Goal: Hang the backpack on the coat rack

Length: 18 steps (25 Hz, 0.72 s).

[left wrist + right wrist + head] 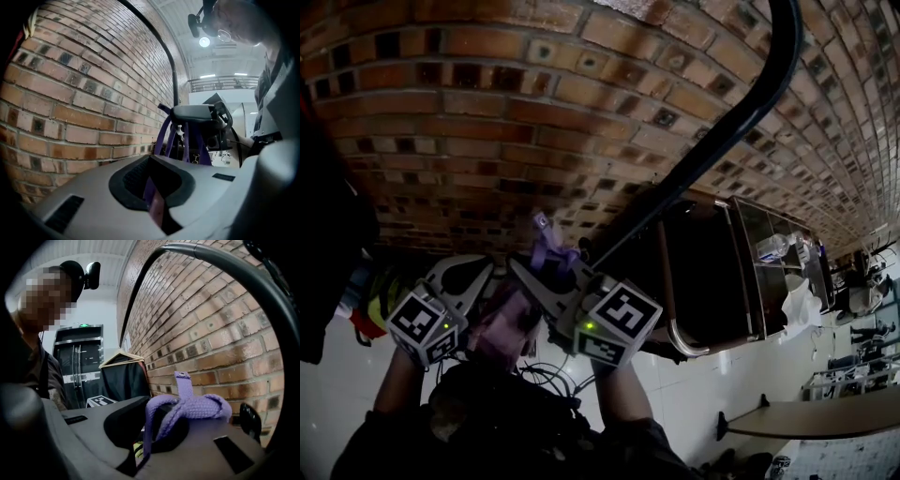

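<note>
Evidently, both tongs are clamping fully closed on webbing: the left tongs are pinching a purple webbing strap, and the right tongs are gripping the lilac woven carry loop. The soft lilac fabric backpack is hanging between the 2, near the black curved metal coat-rack tube and the red brick wall. It is probably sagging limply, so the loop is offering the firmest hold; its contents are not showing.
</note>
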{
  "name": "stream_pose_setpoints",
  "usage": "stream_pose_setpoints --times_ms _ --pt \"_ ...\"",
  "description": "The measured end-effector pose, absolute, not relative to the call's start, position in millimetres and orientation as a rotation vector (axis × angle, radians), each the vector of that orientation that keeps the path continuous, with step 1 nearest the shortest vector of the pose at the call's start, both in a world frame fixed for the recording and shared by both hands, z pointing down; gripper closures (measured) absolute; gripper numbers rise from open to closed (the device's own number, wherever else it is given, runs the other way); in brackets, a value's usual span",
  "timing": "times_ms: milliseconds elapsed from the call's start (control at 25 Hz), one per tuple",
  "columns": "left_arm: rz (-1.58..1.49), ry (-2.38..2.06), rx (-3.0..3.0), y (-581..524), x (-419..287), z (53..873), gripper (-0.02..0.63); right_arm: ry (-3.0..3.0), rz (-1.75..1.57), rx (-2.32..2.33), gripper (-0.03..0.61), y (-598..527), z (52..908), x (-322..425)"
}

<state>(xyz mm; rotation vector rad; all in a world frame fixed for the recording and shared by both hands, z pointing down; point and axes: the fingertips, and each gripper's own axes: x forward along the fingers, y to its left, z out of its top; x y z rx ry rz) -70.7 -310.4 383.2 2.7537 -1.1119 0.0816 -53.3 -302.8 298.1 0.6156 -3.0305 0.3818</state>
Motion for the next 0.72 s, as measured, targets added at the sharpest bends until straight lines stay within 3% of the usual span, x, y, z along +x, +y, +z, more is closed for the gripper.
stream_pose_setpoints --times_ms 720 --pt "0.085 -0.967 2.803 -342.5 -50.2 374.3 0.601 -3.084 0.223 0.862 0.577 -343.0 222.0 -8.3"
